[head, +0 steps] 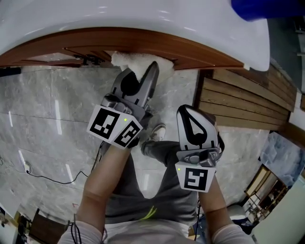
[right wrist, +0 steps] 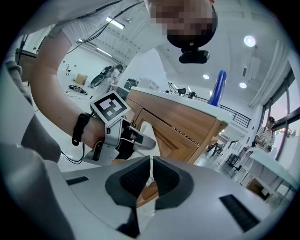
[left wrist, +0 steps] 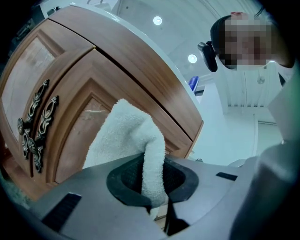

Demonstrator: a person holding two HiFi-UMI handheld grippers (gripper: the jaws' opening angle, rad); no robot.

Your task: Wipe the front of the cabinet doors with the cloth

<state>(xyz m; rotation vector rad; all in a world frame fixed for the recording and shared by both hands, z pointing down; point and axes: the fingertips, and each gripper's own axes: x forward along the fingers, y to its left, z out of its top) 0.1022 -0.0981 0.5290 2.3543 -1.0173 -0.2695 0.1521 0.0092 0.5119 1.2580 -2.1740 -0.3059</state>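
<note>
A white terry cloth (head: 132, 60) is pressed against the wooden cabinet door (head: 200, 57) just under the white countertop (head: 143, 14). My left gripper (head: 141, 71) is shut on the cloth. In the left gripper view a strip of the cloth (left wrist: 126, 136) runs down between the jaws of the left gripper (left wrist: 154, 180) and bunches on the right-hand door panel (left wrist: 77, 126), beside the ornate metal handles (left wrist: 35, 124). My right gripper (head: 190, 113) hangs back from the cabinet, shut and empty. The right gripper (right wrist: 151, 180) looks at the left gripper (right wrist: 117, 136) and the cloth (right wrist: 148, 132).
A blue bottle (right wrist: 218, 86) stands on the countertop (right wrist: 187, 101) at the right. Slatted wood panelling (head: 243, 100) runs along the right of the cabinet. Below is grey marble floor (head: 47, 109) with a black cable (head: 43, 177). The person's shoe (head: 157, 132) stands close to the cabinet.
</note>
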